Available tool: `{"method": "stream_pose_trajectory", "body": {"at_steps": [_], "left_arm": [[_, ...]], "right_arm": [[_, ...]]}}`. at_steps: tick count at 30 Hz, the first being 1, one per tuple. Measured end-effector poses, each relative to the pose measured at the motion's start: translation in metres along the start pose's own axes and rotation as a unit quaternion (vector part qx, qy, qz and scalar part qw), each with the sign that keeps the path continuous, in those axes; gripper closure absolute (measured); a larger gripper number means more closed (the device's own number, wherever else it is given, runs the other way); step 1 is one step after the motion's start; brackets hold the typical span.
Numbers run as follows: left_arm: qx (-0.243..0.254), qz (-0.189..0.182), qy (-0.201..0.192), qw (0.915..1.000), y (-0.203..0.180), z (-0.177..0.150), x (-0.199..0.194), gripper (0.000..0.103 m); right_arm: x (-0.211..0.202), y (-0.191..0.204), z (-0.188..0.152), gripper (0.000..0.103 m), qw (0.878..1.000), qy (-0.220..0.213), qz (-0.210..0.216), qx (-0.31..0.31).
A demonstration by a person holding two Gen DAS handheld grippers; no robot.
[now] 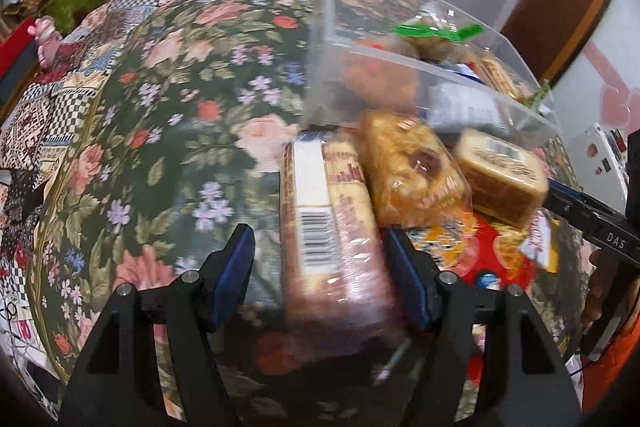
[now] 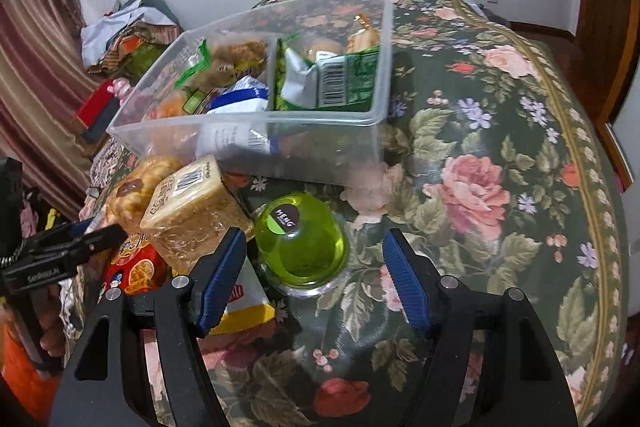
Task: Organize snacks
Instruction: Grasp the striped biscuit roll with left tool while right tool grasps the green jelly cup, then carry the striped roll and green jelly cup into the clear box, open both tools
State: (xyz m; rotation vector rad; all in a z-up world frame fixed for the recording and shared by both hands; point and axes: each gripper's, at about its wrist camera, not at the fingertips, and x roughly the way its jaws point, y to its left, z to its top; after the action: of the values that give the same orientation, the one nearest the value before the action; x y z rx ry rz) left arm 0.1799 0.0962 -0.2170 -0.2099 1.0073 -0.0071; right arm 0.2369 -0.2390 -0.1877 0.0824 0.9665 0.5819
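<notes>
A long biscuit packet [image 1: 332, 227] with a barcode lies on the floral tablecloth between the fingers of my left gripper [image 1: 320, 267]. The jaws stand open; the left pad is clear of the wrapper. My right gripper [image 2: 312, 267] is open around a green jelly cup [image 2: 300, 239] lying on its side, and neither pad presses on it. Behind both stands a clear plastic bin [image 2: 248, 119] [image 1: 400, 59] with a divider, holding several snack bags. A wrapped bun [image 1: 412, 171] and a brown cake block [image 1: 500, 175] [image 2: 192, 211] lie in front of the bin.
A red snack bag [image 2: 136, 267] and a yellow-edged packet [image 2: 248, 311] lie under the cake block. The round table [image 2: 500, 187] drops off at the right edge. A hand in an orange sleeve [image 2: 24, 359] holds the left gripper. Clutter sits on a bed [image 1: 60, 7] beyond.
</notes>
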Motion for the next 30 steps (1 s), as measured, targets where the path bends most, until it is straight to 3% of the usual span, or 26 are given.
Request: {"method": "stream_pose_trajectory", "body": {"at_steps": [6,9,18,30], "left_arm": [[0.021,0.023,-0.014,0.9994,0.002,0.002,0.005,0.044],[0.036,0.052,-0.027,0.9977,-0.001,0.002,0.009,0.057],[0.026,0.056,-0.037,0.9974,0.004,-0.007,-0.001,0.058],[0.01,0.066,-0.079,0.9947,0.01,-0.006,-0.049,0.058]], "right_arm": [[0.008,0.004,0.001,0.055,1.0,0.003,0.008,0.002],[0.009,0.005,0.001,0.056,1.0,0.001,0.011,0.007],[0.005,0.011,-0.002,0.059,1.0,-0.014,0.003,-0.011],[-0.03,0.005,-0.004,0.06,0.999,-0.051,0.001,-0.007]]}}
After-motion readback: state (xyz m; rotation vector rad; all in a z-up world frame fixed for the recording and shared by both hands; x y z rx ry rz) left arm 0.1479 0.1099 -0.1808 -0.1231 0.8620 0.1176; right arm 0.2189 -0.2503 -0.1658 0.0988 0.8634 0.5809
